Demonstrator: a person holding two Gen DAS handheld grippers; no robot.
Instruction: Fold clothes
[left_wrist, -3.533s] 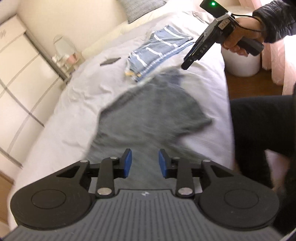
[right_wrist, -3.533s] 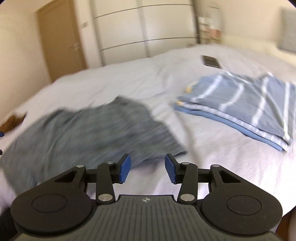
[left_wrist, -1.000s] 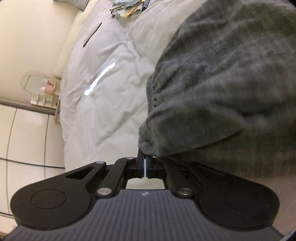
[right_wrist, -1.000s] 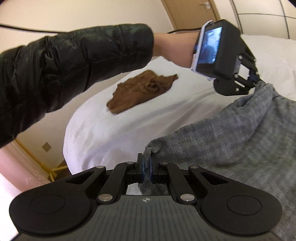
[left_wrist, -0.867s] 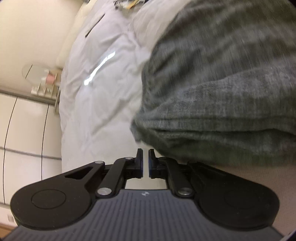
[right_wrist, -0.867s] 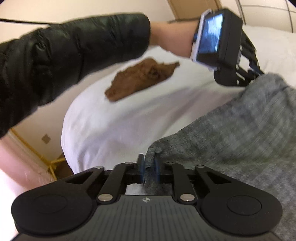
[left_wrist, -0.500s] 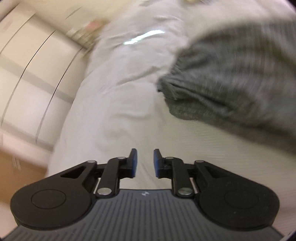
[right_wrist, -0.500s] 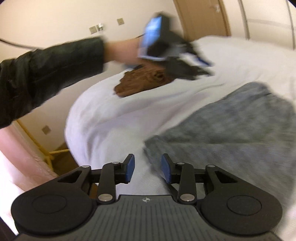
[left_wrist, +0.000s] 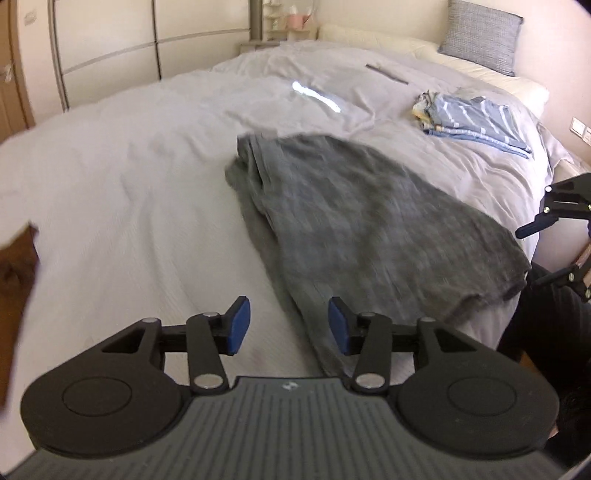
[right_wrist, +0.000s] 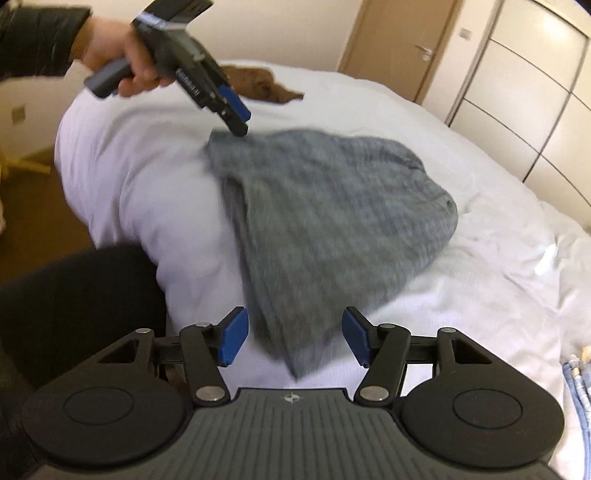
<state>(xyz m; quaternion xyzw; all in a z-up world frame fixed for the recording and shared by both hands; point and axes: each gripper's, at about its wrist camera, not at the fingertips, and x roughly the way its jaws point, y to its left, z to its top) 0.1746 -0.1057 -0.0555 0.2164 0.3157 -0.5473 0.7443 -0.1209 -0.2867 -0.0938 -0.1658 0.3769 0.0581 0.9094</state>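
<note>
Lying long-axis 11-to-5 o'clock ahead of the left gripper (left_wrist: 287, 326), grey garment (left_wrist: 354, 221) tapers toward right gripper (right_wrist: 293, 341), w/ both jaws spread, nothing held.

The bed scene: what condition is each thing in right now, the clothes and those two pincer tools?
Grey garment: folded over, lying loose on the bed, ungripped.
Striped blue clothes: folded, stacked near the pillows.
Brown garment: crumpled, unfolded.
Left gripper: open, empty.
Right gripper: open, empty.
Door: closed.
</note>
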